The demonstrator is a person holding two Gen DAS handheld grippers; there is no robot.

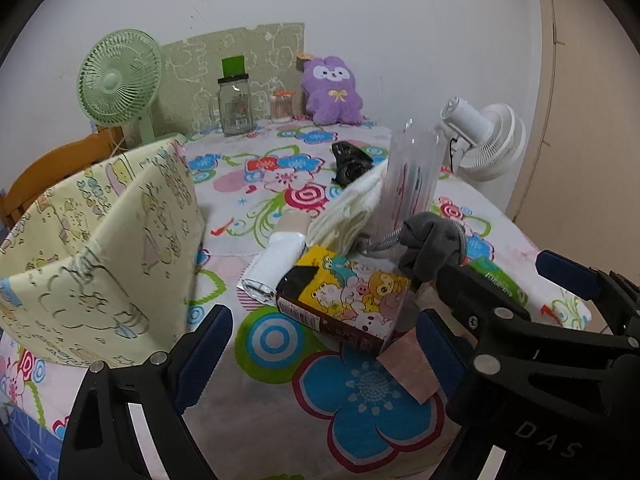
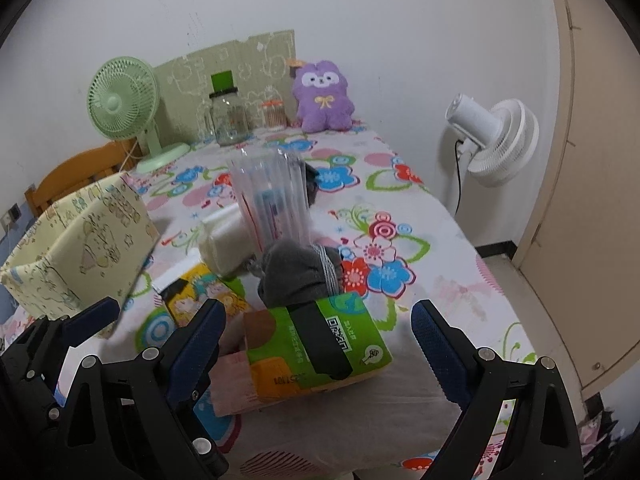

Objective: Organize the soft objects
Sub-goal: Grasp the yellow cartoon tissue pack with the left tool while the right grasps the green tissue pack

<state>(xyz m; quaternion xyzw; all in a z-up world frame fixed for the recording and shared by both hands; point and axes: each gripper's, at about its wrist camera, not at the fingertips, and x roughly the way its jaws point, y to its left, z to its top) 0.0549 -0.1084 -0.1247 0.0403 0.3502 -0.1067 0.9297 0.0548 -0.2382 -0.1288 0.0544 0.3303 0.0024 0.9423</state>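
Two open grippers hover over a pile of soft goods on a floral tablecloth (image 1: 280, 420).

The left gripper (image 1: 320, 344) is spread wide and grasps nothing, with the cartoon-printed tissue pack (image 1: 348, 300) just ahead at 12 o'clock. The right gripper (image 2: 316, 340) is likewise released, its fingers either side of the green tissue pack (image 2: 320, 344). A grey sock bundle (image 2: 300, 272) lies just beyond that pack at 12 o'clock, touching it, with a clear plastic bag (image 2: 272, 200) standing behind. The yellow fabric bin (image 1: 100, 248) stands open at 9 o'clock of the pile. A purple plush toy (image 1: 332, 92) sits against the wall at the far end, beside a glass jar (image 1: 236, 108).
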